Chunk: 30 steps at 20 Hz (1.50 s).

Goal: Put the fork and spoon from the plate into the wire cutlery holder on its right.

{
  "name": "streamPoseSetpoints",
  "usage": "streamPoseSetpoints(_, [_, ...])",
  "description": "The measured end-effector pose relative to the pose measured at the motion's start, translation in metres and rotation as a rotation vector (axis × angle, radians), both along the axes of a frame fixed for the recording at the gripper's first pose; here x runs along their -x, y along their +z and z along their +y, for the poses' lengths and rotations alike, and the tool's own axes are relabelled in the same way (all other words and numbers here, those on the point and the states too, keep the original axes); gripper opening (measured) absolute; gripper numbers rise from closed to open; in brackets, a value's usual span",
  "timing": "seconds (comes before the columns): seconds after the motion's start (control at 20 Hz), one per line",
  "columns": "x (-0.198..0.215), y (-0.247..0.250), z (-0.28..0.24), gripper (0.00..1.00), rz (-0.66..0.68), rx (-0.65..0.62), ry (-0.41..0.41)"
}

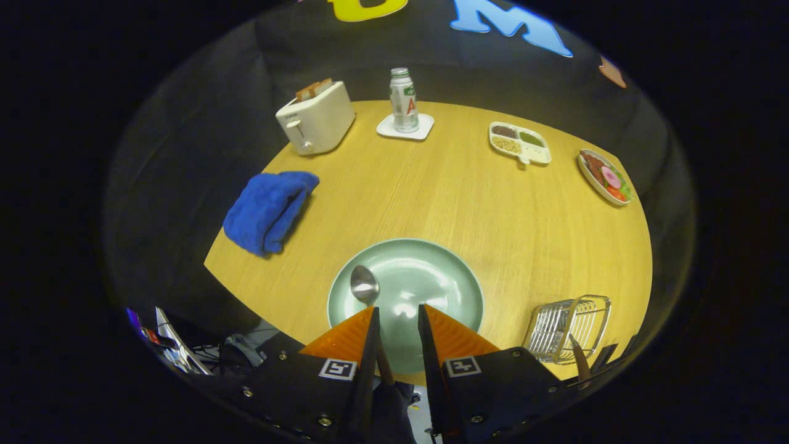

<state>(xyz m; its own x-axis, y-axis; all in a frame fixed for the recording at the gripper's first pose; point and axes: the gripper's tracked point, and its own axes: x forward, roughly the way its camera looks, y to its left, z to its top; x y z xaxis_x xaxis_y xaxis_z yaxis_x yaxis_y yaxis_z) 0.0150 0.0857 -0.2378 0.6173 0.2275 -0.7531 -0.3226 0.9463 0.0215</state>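
Gripper view: my gripper (pixel 397 320) hangs over the near rim of the green plate (pixel 431 277), fingers set narrow w/ a gap, holding nothing. Spoon (pixel 365 286) lies on plate, bowl just ahead of left finger, handle running under it. Wire cutlery holder (pixel 570 328) sits right of plate, a brown handle (pixel 579 359) sticking out; can't tell if it's the fork.

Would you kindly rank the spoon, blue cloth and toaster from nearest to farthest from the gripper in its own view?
1. Spoon: on the plate, bowl just ahead of the left finger of the open gripper.
2. Blue cloth: farther out, near the table's left edge.
3. Toaster: at the table's far left corner.
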Motion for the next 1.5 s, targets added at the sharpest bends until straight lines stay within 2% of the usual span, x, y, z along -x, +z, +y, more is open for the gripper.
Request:
streamPoseSetpoints(0.4, [0.011, -0.071, 0.018, 0.38, 0.150, 0.093, 0.147])
streamPoseSetpoints(0.65, [0.015, -0.095, 0.024, 0.38, 0.209, 0.106, 0.188])
streamPoseSetpoints(0.75, [0.008, -0.104, 0.019, 0.38, 0.208, 0.138, 0.173])
streamPoseSetpoints(0.8, [0.013, -0.101, 0.018, 0.15, 0.229, 0.133, 0.185])
streamPoseSetpoints(0.9, [0.012, -0.101, 0.023, 0.16, 0.213, 0.113, 0.200])
streamPoseSetpoints(0.95, [0.010, -0.100, 0.017, 0.16, 0.200, 0.123, 0.172])
streamPoseSetpoints(1.0, [0.011, -0.099, 0.015, 0.02, 0.197, 0.126, 0.159])
streamPoseSetpoints(1.5, [0.005, -0.071, 0.003, 0.02, 0.172, -0.020, -0.008])
